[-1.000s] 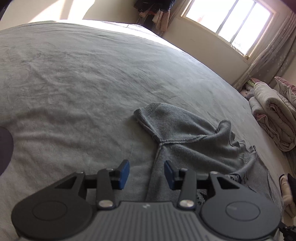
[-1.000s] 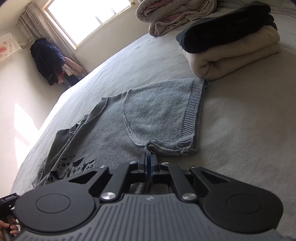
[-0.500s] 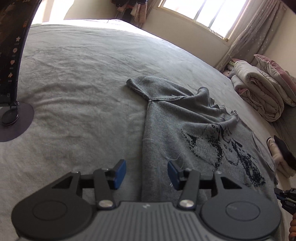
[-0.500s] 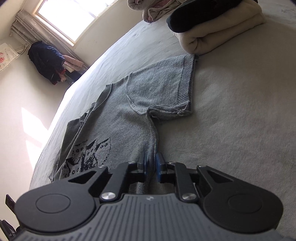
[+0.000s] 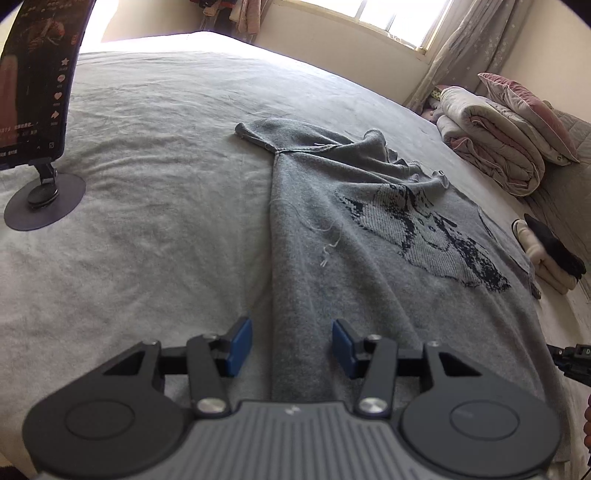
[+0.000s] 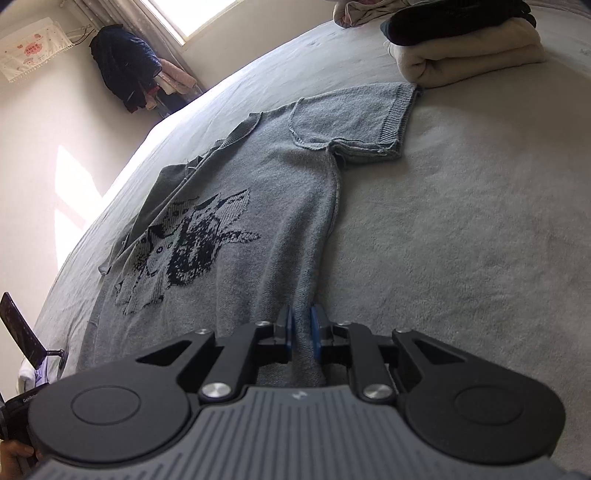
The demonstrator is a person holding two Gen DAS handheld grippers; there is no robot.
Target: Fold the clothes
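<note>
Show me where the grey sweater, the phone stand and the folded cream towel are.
grey sweater (image 5: 369,258): left wrist view, on its chest.
phone stand (image 5: 44,201): left wrist view, on its round base.
folded cream towel (image 6: 472,62): right wrist view, on its rolled front.

One grey knitted sweater (image 5: 369,229) with a cat motif lies on the bed (image 5: 147,221). One phone on a round-based stand (image 5: 33,110) stands near the bed's left edge. Two folded garments, one cream (image 6: 469,55) and one black (image 6: 458,18), are stacked. One rolled quilt (image 5: 491,136) and one pillow (image 5: 528,110) lie at the far corner.
</note>
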